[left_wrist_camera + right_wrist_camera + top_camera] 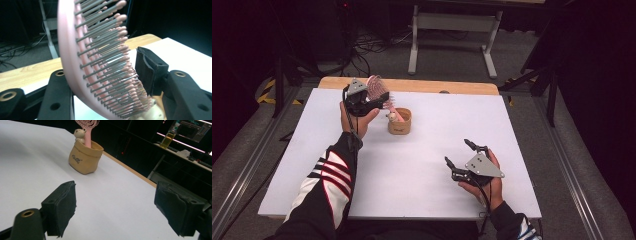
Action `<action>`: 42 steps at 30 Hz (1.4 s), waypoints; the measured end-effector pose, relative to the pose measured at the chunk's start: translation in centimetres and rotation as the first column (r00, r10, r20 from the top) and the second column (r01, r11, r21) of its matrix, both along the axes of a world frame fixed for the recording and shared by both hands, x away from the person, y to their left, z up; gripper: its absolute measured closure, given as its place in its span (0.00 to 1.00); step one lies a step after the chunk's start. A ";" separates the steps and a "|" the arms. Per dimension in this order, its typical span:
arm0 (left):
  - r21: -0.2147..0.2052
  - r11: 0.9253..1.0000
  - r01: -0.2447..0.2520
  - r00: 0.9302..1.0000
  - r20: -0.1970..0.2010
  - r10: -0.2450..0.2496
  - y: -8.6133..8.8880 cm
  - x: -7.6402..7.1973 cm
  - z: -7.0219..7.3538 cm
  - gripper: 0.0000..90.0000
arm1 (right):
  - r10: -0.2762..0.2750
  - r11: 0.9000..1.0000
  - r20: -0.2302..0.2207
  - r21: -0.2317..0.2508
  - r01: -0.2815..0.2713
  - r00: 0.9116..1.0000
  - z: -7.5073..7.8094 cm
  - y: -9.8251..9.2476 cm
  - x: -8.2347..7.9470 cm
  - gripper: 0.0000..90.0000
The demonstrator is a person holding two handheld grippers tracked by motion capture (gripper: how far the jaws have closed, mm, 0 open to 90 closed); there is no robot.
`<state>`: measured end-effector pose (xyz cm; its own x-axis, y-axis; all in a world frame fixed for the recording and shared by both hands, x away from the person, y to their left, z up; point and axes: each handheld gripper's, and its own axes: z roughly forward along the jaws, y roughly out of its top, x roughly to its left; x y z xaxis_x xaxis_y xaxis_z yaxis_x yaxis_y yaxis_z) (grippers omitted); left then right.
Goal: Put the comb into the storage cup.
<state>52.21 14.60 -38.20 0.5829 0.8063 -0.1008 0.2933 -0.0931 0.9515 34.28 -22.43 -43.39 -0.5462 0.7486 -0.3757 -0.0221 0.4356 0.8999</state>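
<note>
Standing with its handle down in the small tan pot [400,121], the pink hairbrush [378,90] leans its bristled head up between the jaws of the left gripper [379,101]. Seen along that gripper, the brush [100,62] sits in the gap with one pad [147,70] at the bristle tips, and I cannot tell whether it still presses. The jaws stand partly apart, so this looks like the letting-go. To do it well, I'd open wider and draw straight back from the head, so the bristles don't snag and tip the pot, which also holds a little bear figure [79,134]. Well off to the side, the right gripper [460,157] rests over the white table [427,175], jaws wide and empty.
</note>
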 end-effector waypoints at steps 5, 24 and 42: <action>-0.027 1.000 0.000 1.000 -0.021 -0.001 0.8 0.3 -0.5 0.52 | -0.002 1.000 0.000 -0.005 0.002 1.000 0.0 0.0 0.0 0.21; -0.023 1.000 0.004 1.000 -0.030 -0.005 1.5 0.5 -1.3 0.46 | -0.007 1.000 -0.007 -0.020 0.007 1.000 -0.4 0.3 0.1 0.22; 0.008 1.000 -0.013 1.000 -0.010 0.013 1.5 0.2 -0.9 0.42 | 0.000 1.000 -0.003 -0.027 0.000 1.000 -0.4 0.4 -0.1 0.22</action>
